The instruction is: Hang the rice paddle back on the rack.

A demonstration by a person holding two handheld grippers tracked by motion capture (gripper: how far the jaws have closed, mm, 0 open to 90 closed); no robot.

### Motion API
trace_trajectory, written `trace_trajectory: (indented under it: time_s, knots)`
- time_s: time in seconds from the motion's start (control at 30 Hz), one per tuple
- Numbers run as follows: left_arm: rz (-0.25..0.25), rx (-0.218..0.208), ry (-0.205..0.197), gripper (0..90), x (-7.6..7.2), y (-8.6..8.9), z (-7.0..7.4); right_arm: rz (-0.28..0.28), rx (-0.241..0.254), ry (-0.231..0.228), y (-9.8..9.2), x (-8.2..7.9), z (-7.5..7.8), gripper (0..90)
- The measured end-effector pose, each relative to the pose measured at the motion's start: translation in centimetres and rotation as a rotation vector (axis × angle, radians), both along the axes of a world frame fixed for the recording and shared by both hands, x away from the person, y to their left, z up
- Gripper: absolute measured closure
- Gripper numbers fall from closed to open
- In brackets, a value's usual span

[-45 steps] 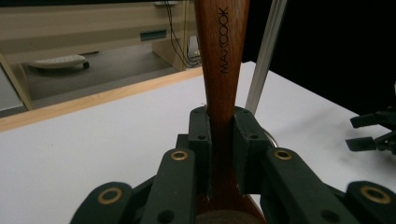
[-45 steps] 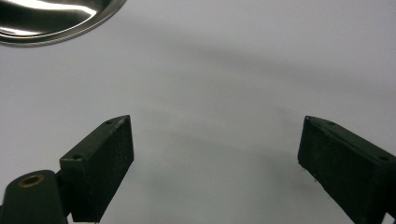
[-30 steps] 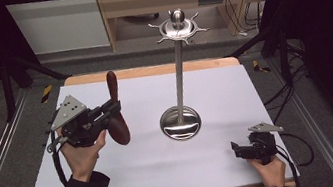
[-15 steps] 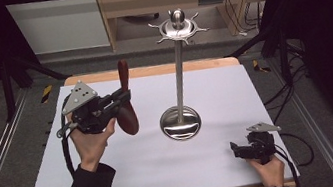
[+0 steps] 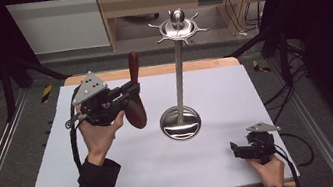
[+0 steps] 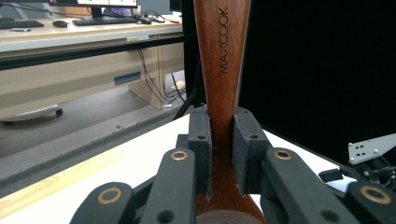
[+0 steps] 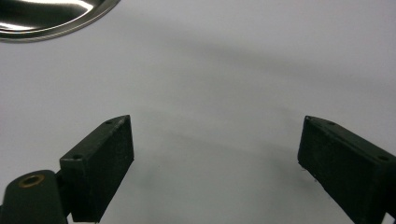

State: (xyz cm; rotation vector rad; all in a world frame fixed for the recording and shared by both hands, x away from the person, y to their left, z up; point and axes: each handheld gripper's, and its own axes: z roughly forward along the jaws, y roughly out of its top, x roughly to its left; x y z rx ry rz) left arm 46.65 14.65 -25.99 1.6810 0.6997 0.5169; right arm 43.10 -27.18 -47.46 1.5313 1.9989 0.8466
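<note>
A dark wooden spoon [image 5: 136,98] stands nearly upright in the air over the left half of the table, handle up and bowl down. My left gripper [image 5: 129,90] is shut on its neck. In the left gripper view the pads [image 6: 201,140] press both sides of the wooden spoon [image 6: 223,60], stamped MAXCOOK. A steel utensil stand [image 5: 178,71] with a round base and a hooked top ring rises at the table's middle, to the right of the spoon. My right gripper [image 5: 236,149] rests low at the front right; its jaws stand wide apart with nothing between its fingertips [image 7: 215,163].
The white table sheet [image 5: 118,182] covers a wooden top with bare room at the front centre. The stand's shiny base [image 7: 46,16] lies just ahead of the right gripper. Metal rails run along both table sides, and cabinets stand behind.
My left hand has carried the spoon up and to the right, toward the stand, and the spoon has swung more upright. The right gripper has stayed where it was.
</note>
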Motion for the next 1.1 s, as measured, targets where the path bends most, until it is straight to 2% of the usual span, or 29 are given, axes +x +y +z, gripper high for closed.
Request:
trace_trajectory:
  time_s: [0.47, 0.67, 0.77, 1.1]
  knots:
    - [-0.025, 0.005, -0.022, 78.4, 0.7, -1.2, 1.4, -0.006, 0.006, 0.002, 0.0, 0.0, 0.0, 11.0]
    - [-0.033, 0.003, -0.016, 78.4, 1.0, -1.6, 1.9, -0.008, 0.004, 0.003, 0.0, 0.0, 0.0, 11.0]
    - [-0.052, -0.01, -0.004, 78.5, 1.1, -1.9, 2.2, -0.007, 0.002, 0.003, 0.0, 0.0, 0.0, 11.0]
    - [-0.059, 0.006, -0.004, 78.5, 1.5, -2.9, 2.7, -0.008, 0.006, 0.003, 0.0, 0.0, 0.0, 10.9]
